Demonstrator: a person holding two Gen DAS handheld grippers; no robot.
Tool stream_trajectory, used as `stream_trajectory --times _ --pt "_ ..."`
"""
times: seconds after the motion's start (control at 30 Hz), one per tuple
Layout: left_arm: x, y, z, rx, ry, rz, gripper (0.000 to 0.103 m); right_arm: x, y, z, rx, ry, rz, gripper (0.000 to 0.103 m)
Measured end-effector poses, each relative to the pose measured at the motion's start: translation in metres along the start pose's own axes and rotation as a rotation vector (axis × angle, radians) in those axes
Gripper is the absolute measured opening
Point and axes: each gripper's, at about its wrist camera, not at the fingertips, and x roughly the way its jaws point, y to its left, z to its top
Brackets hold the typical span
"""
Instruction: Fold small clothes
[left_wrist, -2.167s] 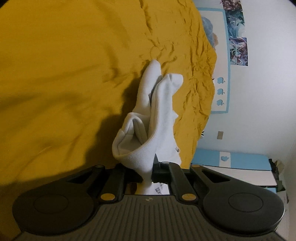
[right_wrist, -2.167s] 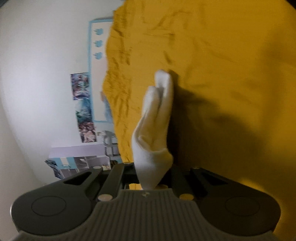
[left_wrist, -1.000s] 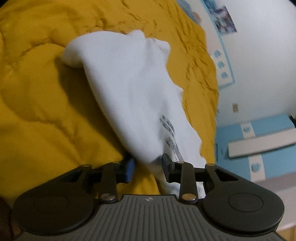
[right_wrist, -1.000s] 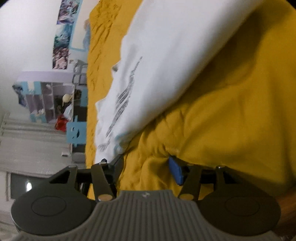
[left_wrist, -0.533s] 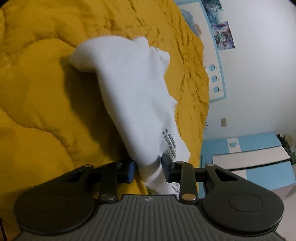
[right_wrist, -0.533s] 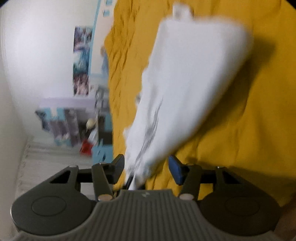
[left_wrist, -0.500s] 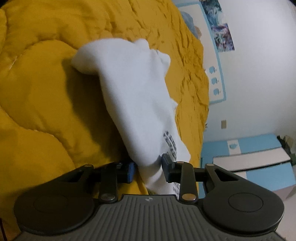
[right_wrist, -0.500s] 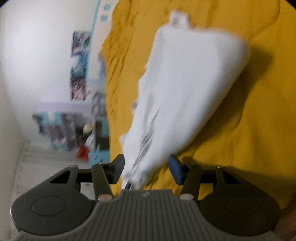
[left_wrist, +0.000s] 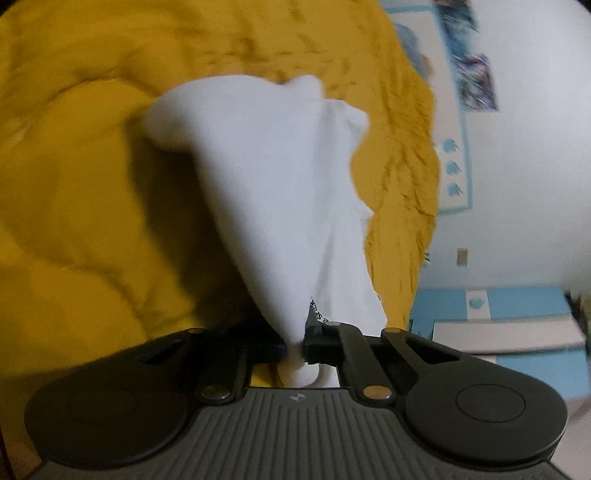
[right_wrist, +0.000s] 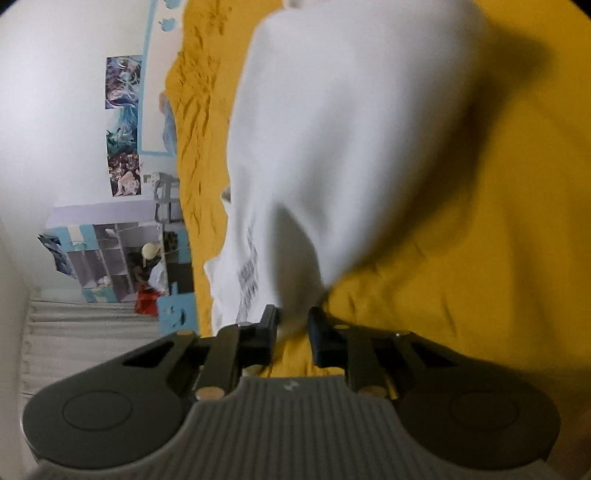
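White garment (left_wrist: 280, 206) hung over the yellow quilted bedspread (left_wrist: 85, 229), drawn up into a cone from its near edge. Left gripper (left_wrist: 295, 345) had its jaws pinched tight on a bunched corner of the cloth beside some black printed lettering, and the right gripper (right_wrist: 291, 325) was clamped on another bunched corner, its jaws a little apart around the fabric. Posters (right_wrist: 123, 125) lined the white wall beyond the bed.
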Motion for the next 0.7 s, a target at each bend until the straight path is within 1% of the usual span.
stream_trajectory --times 0.03,0.07,0.1,0.13,0.2,0.27,0.3,0.33,0.37,0.4,0.43,0.47,0.5,0.53,0.63,0.7 --pt "0.000 0.003 0.001 -0.040 0.006 -0.010 0.008 0.002 0.000 -0.005 -0.005 0.031 0.010 0.030" --pt "-0.002 0.005 0.001 -0.065 0.011 -0.014 0.008 0.009 0.000 -0.009 -0.009 0.064 0.024 0.034" --pt "-0.001 0.005 0.002 -0.071 0.016 -0.010 0.007 0.015 0.001 -0.013 -0.009 0.078 0.041 0.037" --pt "-0.002 0.004 0.002 -0.073 0.019 -0.008 0.007 0.021 0.002 -0.015 -0.002 0.058 0.055 0.039" --pt "-0.004 0.003 0.004 -0.078 0.034 -0.021 0.005 0.030 -0.003 -0.010 0.044 0.009 0.085 0.040" --pt "-0.007 0.003 0.007 -0.088 0.046 -0.037 0.004 0.037 -0.011 -0.002 0.135 -0.025 0.088 0.040" --pt "-0.007 0.004 0.009 -0.089 0.055 -0.046 0.004 0.037 -0.016 -0.001 0.180 -0.044 0.109 0.039" --pt "-0.006 0.004 0.010 -0.082 0.058 -0.041 0.004 0.035 -0.021 0.000 0.218 -0.064 0.128 0.033" --pt "-0.005 0.005 0.011 -0.075 0.059 -0.035 0.004 0.034 -0.022 0.000 0.228 -0.076 0.131 0.029" --pt "-0.004 0.005 0.011 -0.067 0.062 -0.028 0.004 0.034 -0.021 -0.001 0.210 -0.091 0.126 0.019" --pt "-0.003 0.006 0.010 -0.061 0.061 -0.019 0.004 0.031 -0.019 -0.003 0.187 -0.115 0.126 0.011" --pt "-0.003 0.006 0.010 -0.055 0.063 -0.015 0.004 0.029 -0.017 -0.005 0.169 -0.133 0.127 0.008" --pt "-0.004 0.006 0.011 -0.050 0.066 -0.013 0.004 0.027 -0.015 -0.006 0.152 -0.144 0.126 0.002" --pt "-0.006 0.005 0.011 -0.048 0.069 -0.012 0.003 0.022 -0.013 -0.007 0.131 -0.152 0.126 0.000" --pt "-0.015 0.007 0.013 -0.042 0.072 -0.013 0.003 0.005 0.003 -0.007 0.052 -0.169 0.111 0.000" --pt "-0.020 0.007 0.011 -0.017 0.067 0.011 0.003 -0.004 0.014 -0.008 0.024 -0.173 0.088 0.000"
